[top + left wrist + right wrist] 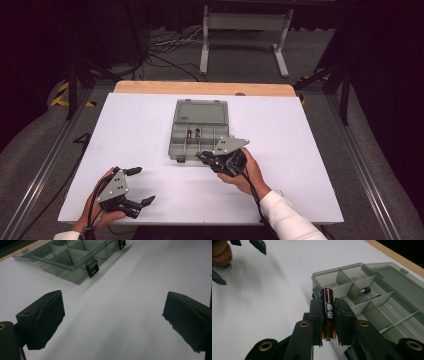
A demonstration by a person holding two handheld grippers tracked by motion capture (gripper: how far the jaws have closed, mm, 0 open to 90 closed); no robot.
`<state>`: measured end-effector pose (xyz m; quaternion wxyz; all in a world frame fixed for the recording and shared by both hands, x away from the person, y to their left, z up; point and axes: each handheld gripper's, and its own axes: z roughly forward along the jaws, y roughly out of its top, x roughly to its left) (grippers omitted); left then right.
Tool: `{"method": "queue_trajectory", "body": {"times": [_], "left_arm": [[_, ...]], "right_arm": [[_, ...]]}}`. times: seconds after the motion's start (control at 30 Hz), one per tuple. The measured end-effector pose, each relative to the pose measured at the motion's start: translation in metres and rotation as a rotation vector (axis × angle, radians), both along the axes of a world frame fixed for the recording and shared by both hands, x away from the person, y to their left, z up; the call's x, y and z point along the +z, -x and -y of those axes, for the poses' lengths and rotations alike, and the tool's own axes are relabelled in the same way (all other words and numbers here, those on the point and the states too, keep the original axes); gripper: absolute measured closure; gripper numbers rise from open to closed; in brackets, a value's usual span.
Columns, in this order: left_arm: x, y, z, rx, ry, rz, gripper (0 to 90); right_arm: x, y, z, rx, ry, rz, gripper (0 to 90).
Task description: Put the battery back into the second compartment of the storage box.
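A grey see-through compartment box (199,131) lies open in the middle of the white table, its lid folded back. Two batteries (193,134) lie in a middle compartment. My right gripper (204,157) is at the box's front right edge, shut on a black and copper battery (328,312) held upright between its jaws, just before the box (372,300). One battery (362,291) shows inside a compartment there. My left gripper (142,186) rests at the table's front left, open and with nothing in it; its pads (48,315) stand wide apart, with the box (72,260) farther off.
The white table top (140,125) has a wooden strip (205,88) along its far edge. Beyond it stand a white frame (245,35) and cables on the floor. Metal rails run along both sides.
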<state>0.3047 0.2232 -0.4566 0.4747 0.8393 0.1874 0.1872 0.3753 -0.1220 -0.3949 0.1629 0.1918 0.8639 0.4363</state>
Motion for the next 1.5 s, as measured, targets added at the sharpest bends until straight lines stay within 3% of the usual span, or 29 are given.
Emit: {"method": "queue_trajectory", "body": {"times": [0.33,0.73,1.13,1.5], "left_arm": [[0.000,0.000,-0.001,0.002,0.006,-0.003,4.3],[0.001,0.000,-0.001,-0.002,0.006,0.003,4.3],[0.001,0.000,-0.002,0.001,0.011,0.005,4.1],[0.001,0.000,-0.002,0.000,0.014,0.003,4.2]], "right_arm": [[0.011,-0.027,-0.014,-0.050,-0.012,-0.004,78.1],[0.018,-0.050,-0.034,-0.101,0.010,-0.015,78.1],[0.008,-0.076,-0.046,-0.169,0.059,-0.035,78.1],[-0.001,-0.088,-0.047,-0.205,0.075,-0.065,78.1]]}}
